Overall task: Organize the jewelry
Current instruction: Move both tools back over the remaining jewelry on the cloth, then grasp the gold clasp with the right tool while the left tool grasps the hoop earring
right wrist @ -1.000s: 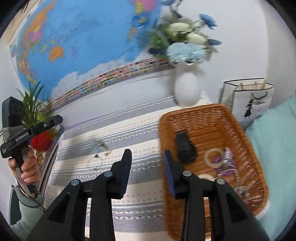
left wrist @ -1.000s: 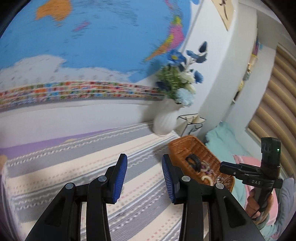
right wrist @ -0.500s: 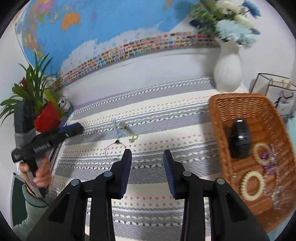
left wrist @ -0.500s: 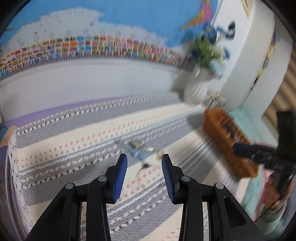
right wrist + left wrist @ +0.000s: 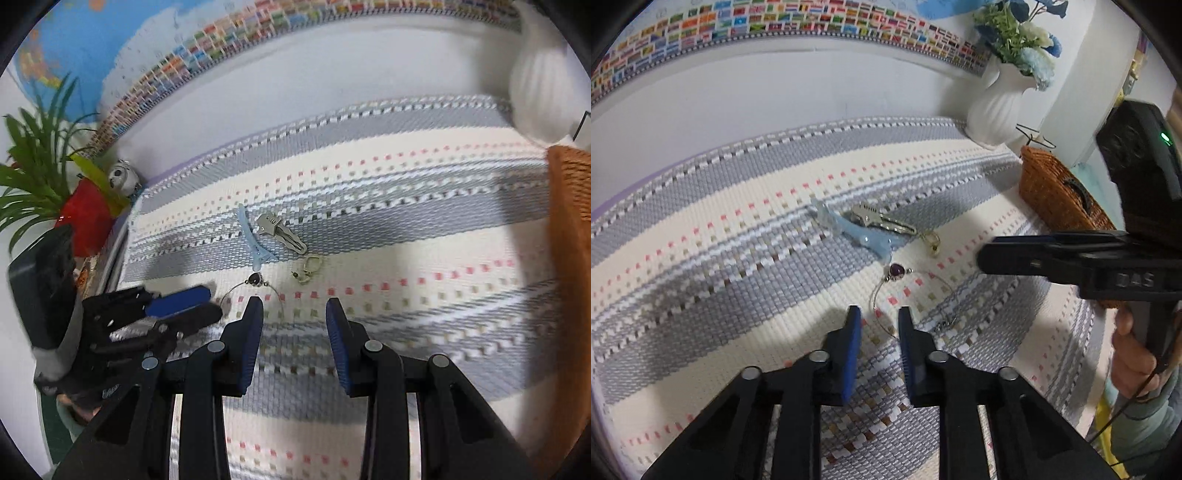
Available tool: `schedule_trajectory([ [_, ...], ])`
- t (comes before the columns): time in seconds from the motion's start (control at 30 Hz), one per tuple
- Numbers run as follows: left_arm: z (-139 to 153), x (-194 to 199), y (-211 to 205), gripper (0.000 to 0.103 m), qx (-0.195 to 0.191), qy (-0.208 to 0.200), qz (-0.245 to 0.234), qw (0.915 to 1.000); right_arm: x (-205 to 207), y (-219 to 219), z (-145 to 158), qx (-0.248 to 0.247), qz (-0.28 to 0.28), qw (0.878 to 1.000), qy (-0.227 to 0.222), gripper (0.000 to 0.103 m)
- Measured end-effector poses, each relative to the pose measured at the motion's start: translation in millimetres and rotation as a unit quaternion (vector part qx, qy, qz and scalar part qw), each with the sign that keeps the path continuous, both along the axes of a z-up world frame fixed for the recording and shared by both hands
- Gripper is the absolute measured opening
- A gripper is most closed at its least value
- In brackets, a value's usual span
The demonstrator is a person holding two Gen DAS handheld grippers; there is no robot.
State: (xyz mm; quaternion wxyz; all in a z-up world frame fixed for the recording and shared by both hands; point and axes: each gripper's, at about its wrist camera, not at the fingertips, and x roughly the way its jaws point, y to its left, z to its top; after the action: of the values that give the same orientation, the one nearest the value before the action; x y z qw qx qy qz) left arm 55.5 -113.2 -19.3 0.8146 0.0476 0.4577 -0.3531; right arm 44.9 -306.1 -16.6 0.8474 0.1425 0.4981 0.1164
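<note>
The surface wore a coarse woven cloth (image 5: 738, 236), matt. The hair clip (image 5: 849, 230) looked like glossy pale-blue plastic; the clip (image 5: 882, 221) beside it, bright metal. The bangle (image 5: 916, 299) was thin shiny wire. The basket (image 5: 1056, 195) was rough wicker, the vase (image 5: 997, 107) ribbed white ceramic.

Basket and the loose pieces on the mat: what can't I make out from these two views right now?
- Basket contents: left wrist view shows only the side wall and one dark item; right gripper covers the rest.
- Basket in right wrist view: cut off by the right edge, blurred.
- Wire bangle: near arc lies between the left gripper fingers; whether the pads touch it cannot be told.
- Gold earring: too small for detail.
</note>
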Motion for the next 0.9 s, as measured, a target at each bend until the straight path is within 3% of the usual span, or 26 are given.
schedule_trajectory([
  [0.17, -2, -1, -2, 0.012, -0.002, 0.004, -0.001, 1.0000, 19, 13, -13, -0.027, -0.019, 0.999, 0.011, 0.039],
  [0.47, -4, -2, -8, 0.012, 0.000, 0.004, 0.001, 1.0000, 31, 46, -20, -0.113, -0.037, 0.993, -0.018, 0.037],
  [0.57, -5, -1, -8, 0.012, 0.000, 0.003, 0.001, 1.0000, 32, 58, -21, -0.157, -0.036, 0.986, -0.030, 0.029],
  [0.63, -5, -2, -8, 0.012, 0.000, 0.002, 0.000, 1.0000, 30, 62, -22, -0.184, -0.035, 0.982, -0.037, 0.017],
  [0.9, -5, -2, -9, 0.012, 0.008, -0.009, 0.001, 0.9999, 7, 19, -19, -0.157, -0.042, 0.986, -0.041, 0.017],
])
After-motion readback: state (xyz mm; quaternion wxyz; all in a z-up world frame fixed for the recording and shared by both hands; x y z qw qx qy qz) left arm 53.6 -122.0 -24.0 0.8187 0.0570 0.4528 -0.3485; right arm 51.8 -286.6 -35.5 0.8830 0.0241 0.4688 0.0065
